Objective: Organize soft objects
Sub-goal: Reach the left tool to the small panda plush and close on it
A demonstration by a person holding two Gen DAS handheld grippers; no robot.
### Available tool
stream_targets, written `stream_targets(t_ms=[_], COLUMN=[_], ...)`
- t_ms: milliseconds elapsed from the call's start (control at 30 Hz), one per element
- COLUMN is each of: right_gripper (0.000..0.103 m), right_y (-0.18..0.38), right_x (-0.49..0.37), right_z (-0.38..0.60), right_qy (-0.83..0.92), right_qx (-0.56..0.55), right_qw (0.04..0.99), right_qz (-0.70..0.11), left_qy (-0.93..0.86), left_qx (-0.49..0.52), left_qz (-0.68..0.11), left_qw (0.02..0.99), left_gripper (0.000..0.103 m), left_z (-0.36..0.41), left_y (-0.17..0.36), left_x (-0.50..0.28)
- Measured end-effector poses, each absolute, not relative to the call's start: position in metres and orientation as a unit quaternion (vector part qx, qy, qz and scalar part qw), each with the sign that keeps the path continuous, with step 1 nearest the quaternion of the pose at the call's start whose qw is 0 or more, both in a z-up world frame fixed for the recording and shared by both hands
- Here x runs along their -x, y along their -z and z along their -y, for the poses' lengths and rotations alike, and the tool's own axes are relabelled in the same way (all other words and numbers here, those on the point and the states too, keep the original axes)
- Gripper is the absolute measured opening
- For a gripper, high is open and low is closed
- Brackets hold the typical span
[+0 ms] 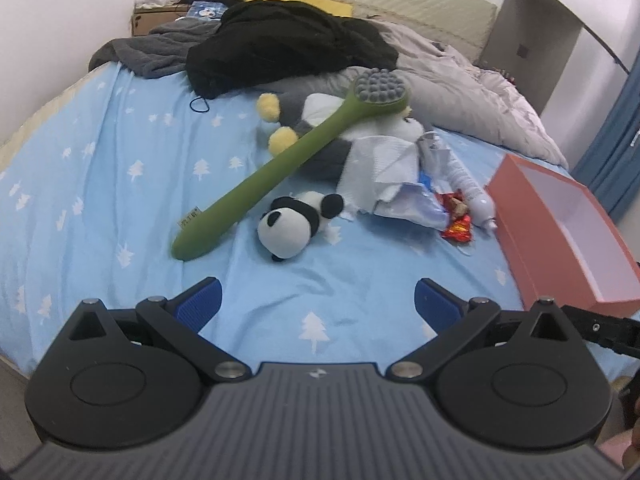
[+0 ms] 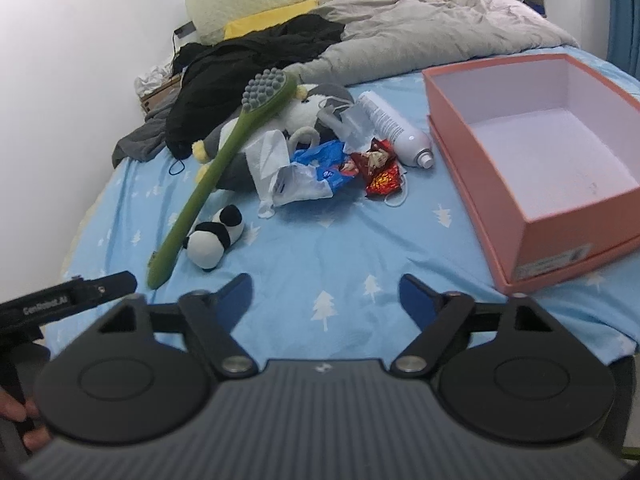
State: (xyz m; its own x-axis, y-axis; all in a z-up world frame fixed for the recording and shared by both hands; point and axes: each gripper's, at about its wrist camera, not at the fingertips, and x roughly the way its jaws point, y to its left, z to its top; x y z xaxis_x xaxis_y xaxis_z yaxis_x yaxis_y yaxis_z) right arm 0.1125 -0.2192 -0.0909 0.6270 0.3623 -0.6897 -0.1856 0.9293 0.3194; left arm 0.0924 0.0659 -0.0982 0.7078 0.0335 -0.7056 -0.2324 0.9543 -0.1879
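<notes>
While nothing's grabbed yet, looks like the approach step: left tongs [image 1: 318, 300] and right tongs [image 2: 326, 298] both spread wide and empty, hanging over the blue tree-print bed sheet [image 1: 120, 200]. Small black-and-white plush panda [image 1: 298, 222] lying just beside the long green rubber-headed massage stick [image 1: 280, 168], well apart from the open pink cardboard box [image 2: 532, 208]. Next up, probably: drop onto the panda, pinch the soft body, carry over to the box.

Bed [image 1: 120, 184] with light-blue tree-print sheet. On it: green long-handled brush [image 1: 280, 168], small panda plush [image 1: 296, 220], grey-white plush [image 1: 320, 128], crumpled tissue and wrappers [image 2: 304, 172], white bottle [image 2: 396, 128], open pink box [image 2: 532, 152], black clothing [image 1: 288, 48], grey duvet [image 1: 460, 92].
</notes>
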Motion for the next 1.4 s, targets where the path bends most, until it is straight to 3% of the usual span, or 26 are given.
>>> stream_targets(t_ms=[533,800,1100,1400], right_gripper=[0.075,0.075,0.074,0.053], right_y=[0.134,0.135,0.149,0.161], right_x=[-0.200,-0.247,-0.304,-0.331], right_z=[0.178,0.148,0.115,0.079], right_qy=[-0.205,-0.240,-0.253,-0.256], right_qx=[-0.091,-0.069,-0.067,-0.014], right_qw=[0.895,0.908,0.901,0.904], right_qz=[-0.384,-0.337,-0.347,-0.343], left_qy=[-0.086,-0.088,-0.064,-0.057], left_qx=[0.065,0.064,0.066,0.104], left_qz=[-0.376,-0.379,-0.378,-0.375], left_qw=[0.920,0.919,0.921,0.919], left_gripper=[0.103,0.103,0.101,0.089], left_z=[-0.077,-0.095,-0.104,-0.117], left_y=[0.164,0.192,0.215,0.232], left_x=[-0.170,-0.206,-0.228,-0.237])
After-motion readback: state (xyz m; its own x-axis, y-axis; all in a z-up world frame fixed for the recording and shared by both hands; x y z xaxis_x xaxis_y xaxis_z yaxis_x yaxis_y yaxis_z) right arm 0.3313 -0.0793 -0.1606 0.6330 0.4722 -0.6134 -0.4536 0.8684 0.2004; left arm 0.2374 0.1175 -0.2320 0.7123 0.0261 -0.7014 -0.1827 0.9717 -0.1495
